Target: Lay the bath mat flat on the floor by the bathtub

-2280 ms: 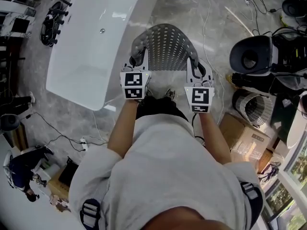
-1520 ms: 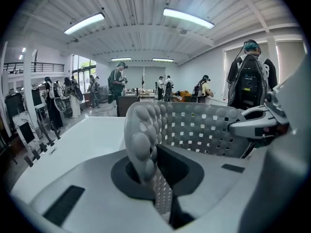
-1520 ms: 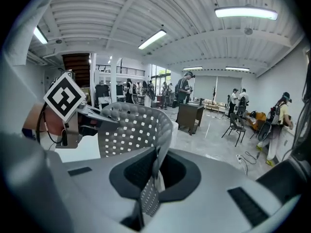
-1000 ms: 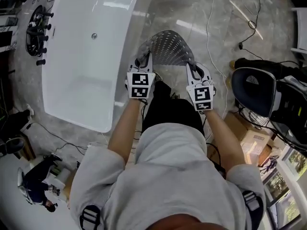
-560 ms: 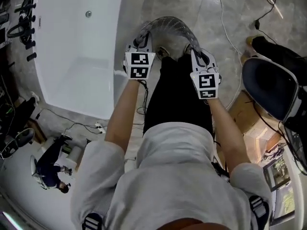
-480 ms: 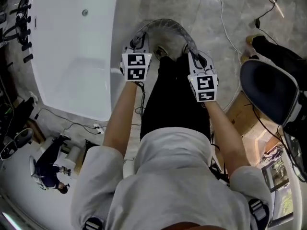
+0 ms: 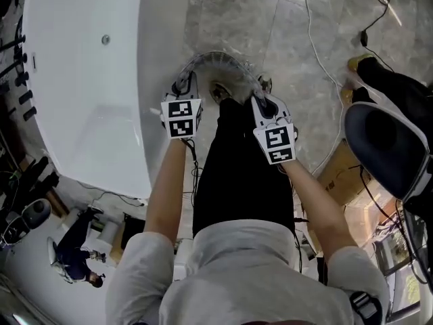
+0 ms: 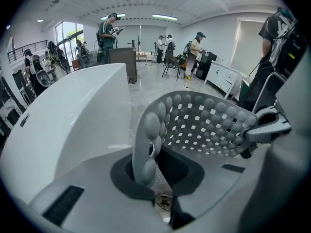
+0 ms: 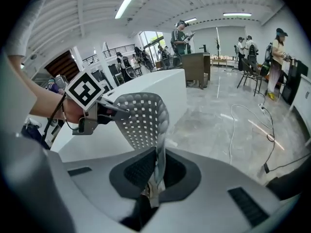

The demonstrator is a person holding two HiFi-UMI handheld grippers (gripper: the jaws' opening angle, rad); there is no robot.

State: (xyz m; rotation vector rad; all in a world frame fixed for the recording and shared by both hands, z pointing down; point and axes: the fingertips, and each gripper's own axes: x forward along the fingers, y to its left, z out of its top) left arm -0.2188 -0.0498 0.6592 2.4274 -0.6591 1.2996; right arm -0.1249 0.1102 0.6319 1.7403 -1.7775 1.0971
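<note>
Marbled grey floor [image 7: 270, 39] of an open workroom, seen steeply from above. We stand at mid-frame, beside the long side of the tub.

Item 1. Bathtub [image 7: 81, 80]: white, filling the upper left of the head view.

Item 2. Bath mat [image 7: 218, 61]: grey, perforated, knobbed along its edge. We hold it off the floor at upper centre, just right of the tub's rim, bowed into an arch between the two tools. We judge that it is carried this way, one side in each tool, so that it can come down spread out and not crumpled.

Item 3. Left gripper [image 7: 183, 83]: jaws narrow, clamped on the mat's left edge. Its own view shows the mat [image 8: 204, 125] rising upright out of the gap.

Item 4. Right gripper [image 7: 261, 92]: jaws narrow, pinching the mat's right edge. Its own view shows the mat [image 9: 143, 120] standing as a thin strip between them.

Item 5. Cables [image 7: 308, 9]: white, trailing over the floor at upper right, apart from the spot by the tub.

Item 6. Dark chair [image 7: 382, 144] and cardboard box [image 7: 338, 175]: right edge of frame, well apart from the mat.

Status: mat not yet laid. We judge that lowering and flattening remain.
</note>
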